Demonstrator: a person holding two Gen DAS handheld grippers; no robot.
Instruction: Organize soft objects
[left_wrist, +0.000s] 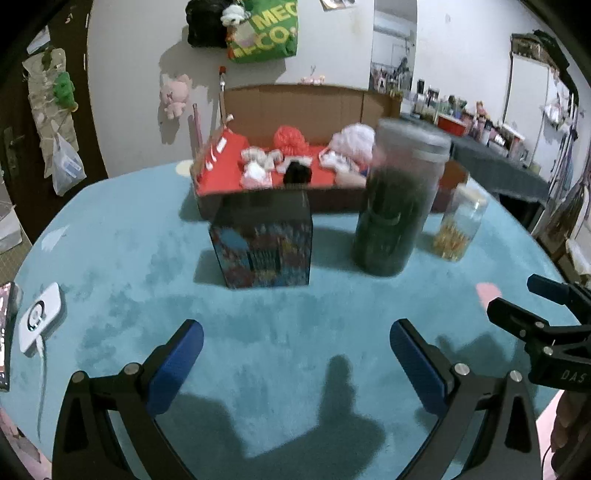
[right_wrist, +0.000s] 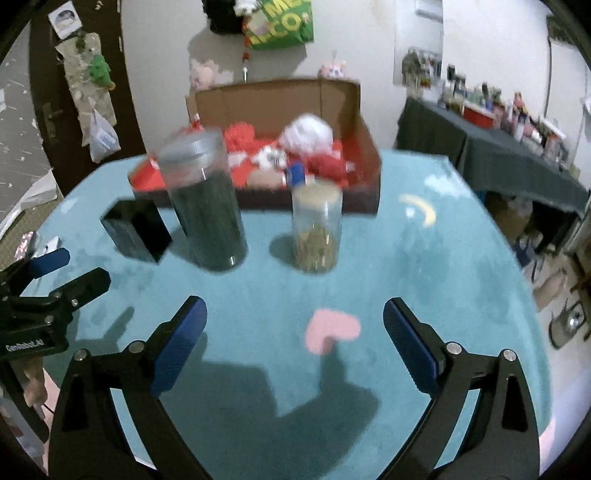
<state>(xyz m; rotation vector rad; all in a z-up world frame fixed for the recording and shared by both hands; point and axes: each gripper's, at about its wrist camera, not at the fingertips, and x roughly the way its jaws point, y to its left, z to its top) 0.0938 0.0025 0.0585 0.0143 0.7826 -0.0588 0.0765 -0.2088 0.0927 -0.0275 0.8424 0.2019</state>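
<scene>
Left gripper (left_wrist: 295, 365) hovering low over the teal mat (left_wrist: 110, 258), fingers spread wide and holding nothing, right gripper (right_wrist: 293, 345) hanging level beside it, likewise gaping empty, soft objects (left_wrist: 291, 146) lying ahead in the cardboard box (left_wrist: 295, 98), beyond the tall dark jar (left_wrist: 397, 199).

Home room, wall-hung plush toy (left_wrist: 173, 94), cluttered sideboard (left_wrist: 495, 147)

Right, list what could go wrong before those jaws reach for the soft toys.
1. The tall dark jar and the small glass jar stand between both open grippers and the cardboard box; reaching straight in could topple them.
2. The colourful box crowds the left gripper's path.
</scene>
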